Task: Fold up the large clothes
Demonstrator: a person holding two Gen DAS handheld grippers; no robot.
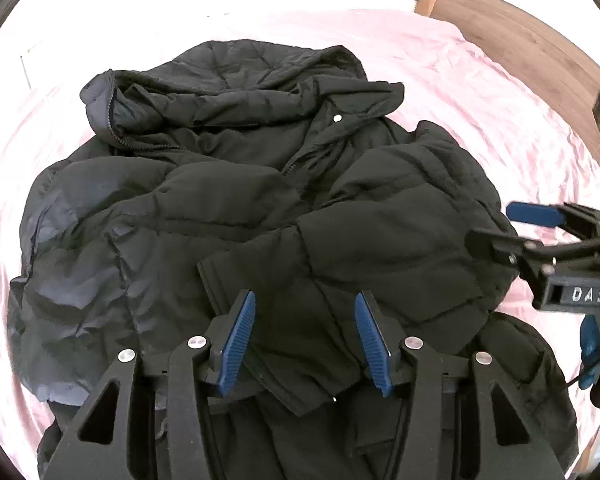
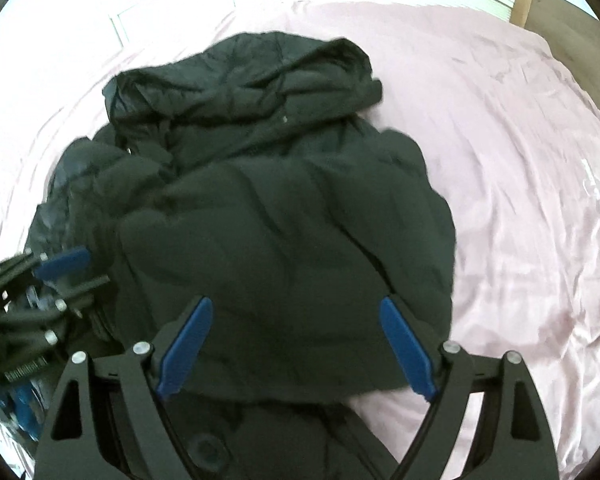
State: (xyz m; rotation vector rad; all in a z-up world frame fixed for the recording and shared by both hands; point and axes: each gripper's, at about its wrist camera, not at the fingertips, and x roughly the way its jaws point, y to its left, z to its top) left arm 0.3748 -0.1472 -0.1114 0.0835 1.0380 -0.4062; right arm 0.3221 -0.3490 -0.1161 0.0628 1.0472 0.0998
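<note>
Black puffer jacket [image 1: 260, 208] lies bunched across the middle of the pink bedsheet [image 1: 480, 92], hood toward the upper frame. Left gripper [image 1: 304, 336] at lower centre hangs over a sleeve fold, jaws parted, gripping nothing. Right gripper [image 2: 296, 344] is spread wide and empty above the jacket's lower edge.

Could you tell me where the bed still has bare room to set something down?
The pink sheet lies bare between the black jacket and the wooden headboard, and a narrower strip beyond the hood. It is crowded where both grippers hang above the jacket's near end.
</note>
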